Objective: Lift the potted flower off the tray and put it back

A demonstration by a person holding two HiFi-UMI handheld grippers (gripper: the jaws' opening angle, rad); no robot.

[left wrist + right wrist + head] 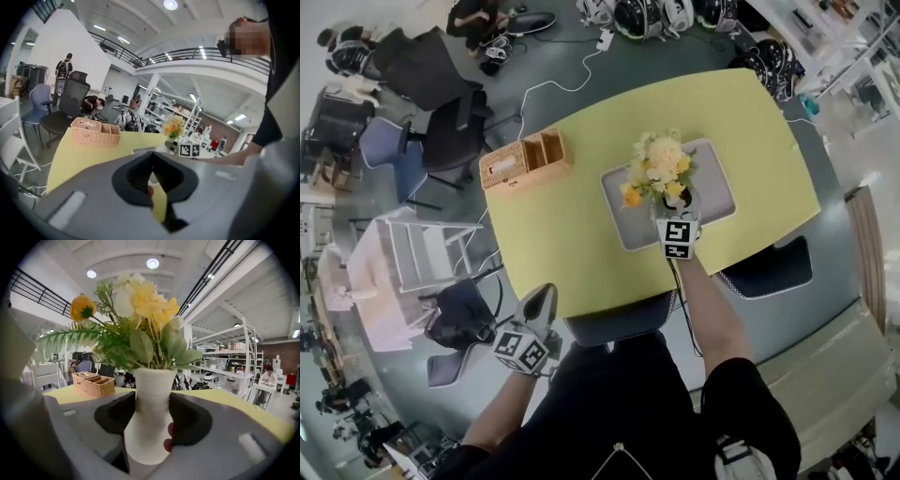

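Observation:
The potted flower (661, 173), yellow and cream blooms in a white ribbed vase (151, 418), stands on the grey tray (717, 178) on the yellow table (572, 234). My right gripper (678, 210) reaches onto the tray from the near side. Both of its jaws lie against the vase's sides (152, 425). My left gripper (541, 300) hangs off the table's near left edge, away from the tray, tips together with nothing held (151, 164). From there the flower (172, 127) shows far ahead.
A wicker basket (523, 161) with compartments sits on the table's left part, left of the tray. Office chairs (441, 122) and a white rack (412, 248) stand on the floor to the left. A dark chair (769, 267) is tucked by the near right edge.

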